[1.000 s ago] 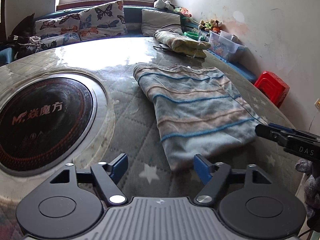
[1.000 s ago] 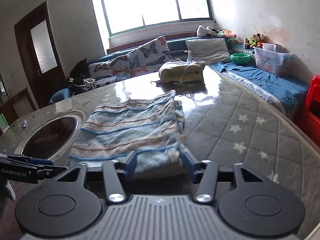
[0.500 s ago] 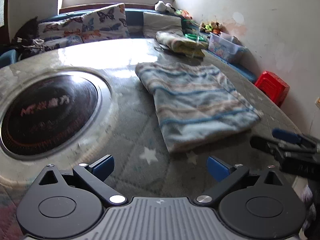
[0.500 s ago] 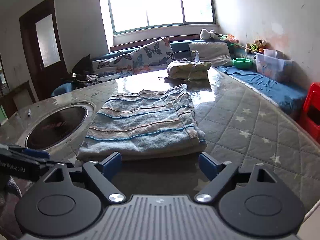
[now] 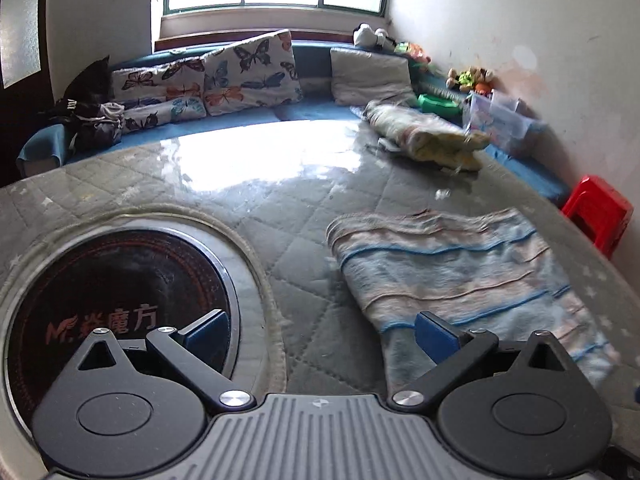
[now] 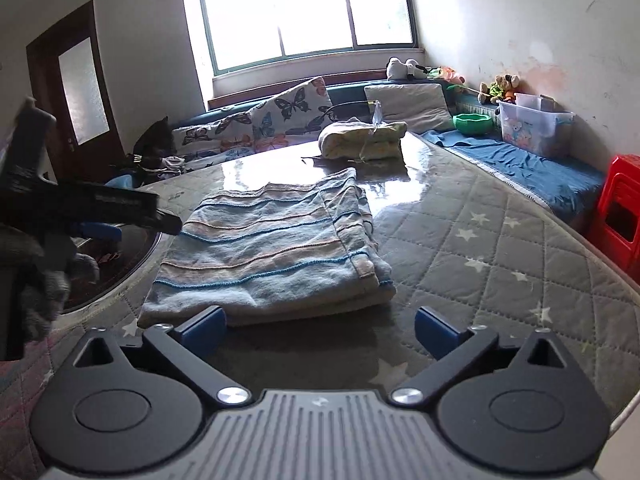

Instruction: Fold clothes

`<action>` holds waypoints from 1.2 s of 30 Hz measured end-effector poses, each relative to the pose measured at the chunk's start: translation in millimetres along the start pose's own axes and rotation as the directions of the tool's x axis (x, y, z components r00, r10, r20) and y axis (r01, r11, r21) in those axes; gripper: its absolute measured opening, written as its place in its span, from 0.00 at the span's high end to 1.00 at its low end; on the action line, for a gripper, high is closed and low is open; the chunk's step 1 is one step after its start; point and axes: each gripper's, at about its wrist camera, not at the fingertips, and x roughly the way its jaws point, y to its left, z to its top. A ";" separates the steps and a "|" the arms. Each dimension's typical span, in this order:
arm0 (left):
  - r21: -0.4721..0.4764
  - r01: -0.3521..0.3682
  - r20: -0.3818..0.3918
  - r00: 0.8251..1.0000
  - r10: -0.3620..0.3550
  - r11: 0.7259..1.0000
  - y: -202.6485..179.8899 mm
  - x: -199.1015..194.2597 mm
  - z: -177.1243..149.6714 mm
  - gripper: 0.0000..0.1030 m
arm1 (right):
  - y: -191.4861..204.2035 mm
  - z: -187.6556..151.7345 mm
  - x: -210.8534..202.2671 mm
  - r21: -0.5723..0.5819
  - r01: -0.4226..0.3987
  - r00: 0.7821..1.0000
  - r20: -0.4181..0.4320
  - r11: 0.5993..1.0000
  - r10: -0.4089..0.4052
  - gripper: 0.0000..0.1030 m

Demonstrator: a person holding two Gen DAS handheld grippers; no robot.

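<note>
visibility: left wrist view is motion-blurred; striped cloth (image 5: 460,276) has its near right corner smeared and cut by the frame edge
left gripper (image 5: 320,330): jaws wide, holding nothing; its right finger overlaps the cloth's near left edge in view, contact unclear
right gripper (image 6: 320,326): jaws wide, empty, just short of the cloth's near edge
striped cloth: folded flat on quilted table (image 6: 480,248), beside round black hob (image 5: 104,300)
gloved hand (image 6: 40,280): blurred, at left frame edge
</note>
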 end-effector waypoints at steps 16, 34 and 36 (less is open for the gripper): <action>-0.024 0.090 0.069 0.994 -0.088 0.996 1.3 -38.8 -22.8 0.00 | 0.5 -8.2 2.4 0.036 0.000 1.000 0.000 0.999 0.000 0.00; -0.011 0.048 -0.050 0.998 -0.048 0.999 1.2 -81.7 -78.8 0.00 | 25.6 -19.2 -6.6 0.021 0.040 0.996 -0.079 0.999 -0.039 0.00; -0.006 0.043 -0.059 0.997 -0.044 0.999 0.9 -86.7 -84.8 0.00 | 26.7 -20.1 -7.5 0.025 0.035 0.996 -0.086 0.999 -0.033 0.00</action>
